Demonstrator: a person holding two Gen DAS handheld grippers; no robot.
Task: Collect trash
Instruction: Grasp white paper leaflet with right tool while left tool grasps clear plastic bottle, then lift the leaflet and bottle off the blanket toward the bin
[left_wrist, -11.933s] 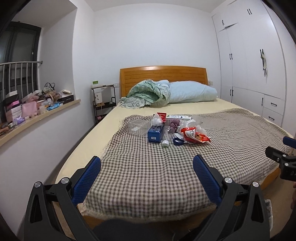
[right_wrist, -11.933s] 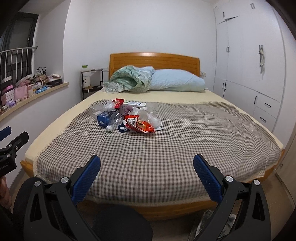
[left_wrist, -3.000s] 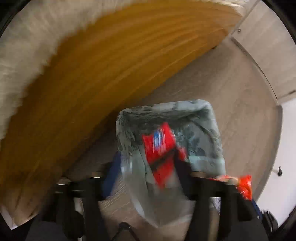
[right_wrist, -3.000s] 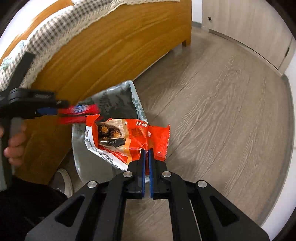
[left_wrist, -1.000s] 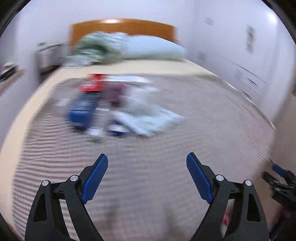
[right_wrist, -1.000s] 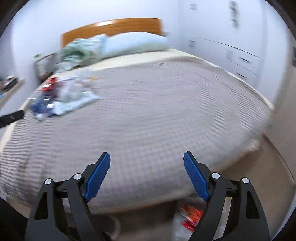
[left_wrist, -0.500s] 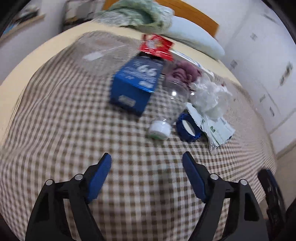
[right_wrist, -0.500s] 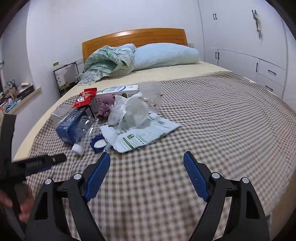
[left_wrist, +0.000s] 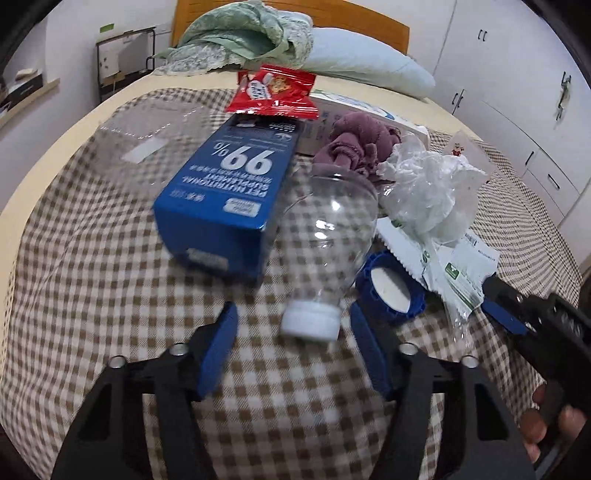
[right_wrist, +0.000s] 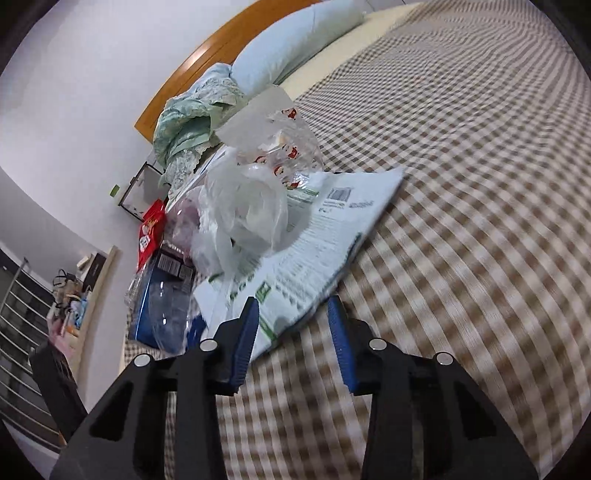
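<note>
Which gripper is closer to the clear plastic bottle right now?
Left. The left gripper frames the clear plastic bottle's white cap, not yet gripping. The right gripper is off to the side at the white wrapper.

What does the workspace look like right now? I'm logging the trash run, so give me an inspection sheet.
Surface: checked blanket over the bed.
Job's things: clear bottle lying with its white cap toward the camera, blue box, blue lid, red snack packet, crumpled white bag, flat printed wrapper.
Clutter: purple cloth.
Grippers: left gripper open, closing around the cap; right gripper open, closing at the wrapper's edge.
Cables: nothing seen.
Surroundings: pillow, wardrobe.
</note>
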